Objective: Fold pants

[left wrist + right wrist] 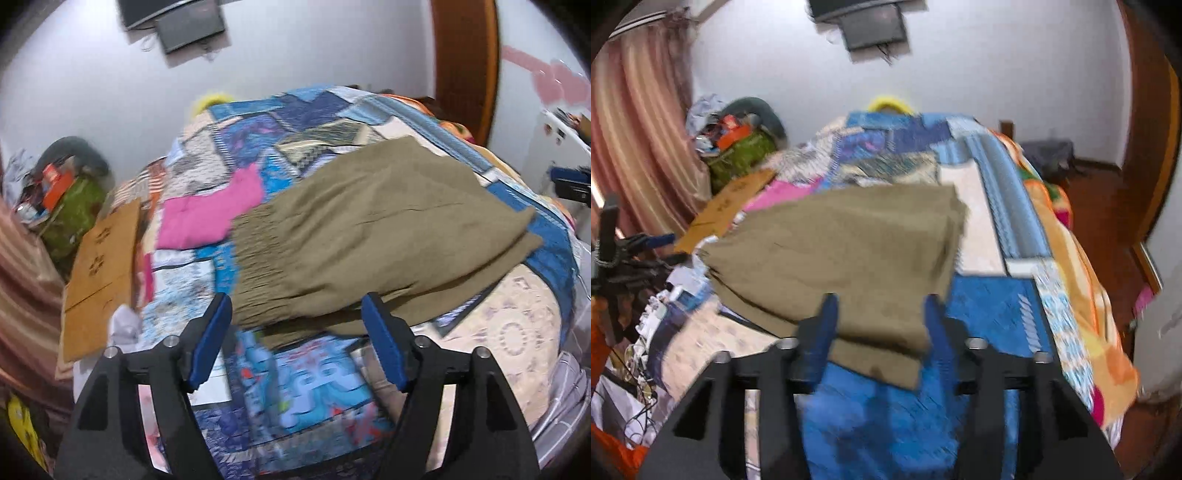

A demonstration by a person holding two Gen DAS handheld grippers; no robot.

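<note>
Olive pants lie folded on your patchwork quilt.
Your fold step looks done; both tongs stand wide, holding nothing: left gripper beside the waistband, right gripper around the hem. Next, regrip for a second fold.

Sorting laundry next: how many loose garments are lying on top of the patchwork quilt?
2: olive-brown pants spread across the quilt's near middle; a bright pink garment just beyond their waistband end, toward the cardboard. More may hide underneath.
</note>
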